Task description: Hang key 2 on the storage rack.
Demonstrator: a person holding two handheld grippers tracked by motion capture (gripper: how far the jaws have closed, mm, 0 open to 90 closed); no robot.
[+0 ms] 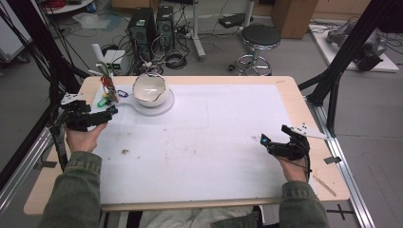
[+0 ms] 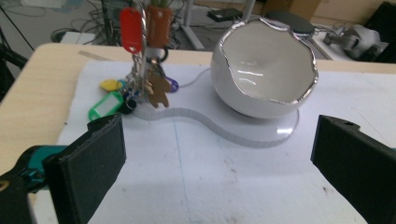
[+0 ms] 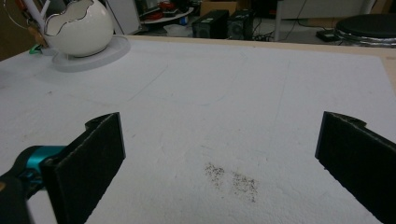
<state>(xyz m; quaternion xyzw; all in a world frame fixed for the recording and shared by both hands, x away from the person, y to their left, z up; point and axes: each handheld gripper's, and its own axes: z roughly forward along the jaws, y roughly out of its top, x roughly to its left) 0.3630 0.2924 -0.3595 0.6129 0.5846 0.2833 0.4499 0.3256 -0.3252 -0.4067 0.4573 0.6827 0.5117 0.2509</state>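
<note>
A white eggshell-shaped bowl (image 1: 151,89) with a jagged silver rim stands on a flat clear base (image 1: 164,107) at the back left of the white foam sheet (image 1: 199,142). Beside it, a bunch of keys with coloured tags (image 1: 108,89) hangs from a small stand. My left gripper (image 1: 107,114) is open just in front of the keys, with nothing between its fingers. In the left gripper view, the bowl (image 2: 264,70), the hanging keys (image 2: 145,70) and a green tag (image 2: 105,106) lie ahead of the gripper (image 2: 217,163). My right gripper (image 1: 274,135) is open above bare foam at the right.
The right gripper view has the bowl (image 3: 77,28) far off and dark specks (image 3: 231,179) on the foam. A thin wooden stick (image 1: 325,185) lies at the table's right front edge. Behind the table are a stool (image 1: 259,38), computer towers (image 1: 149,26) and black frame struts (image 1: 342,61).
</note>
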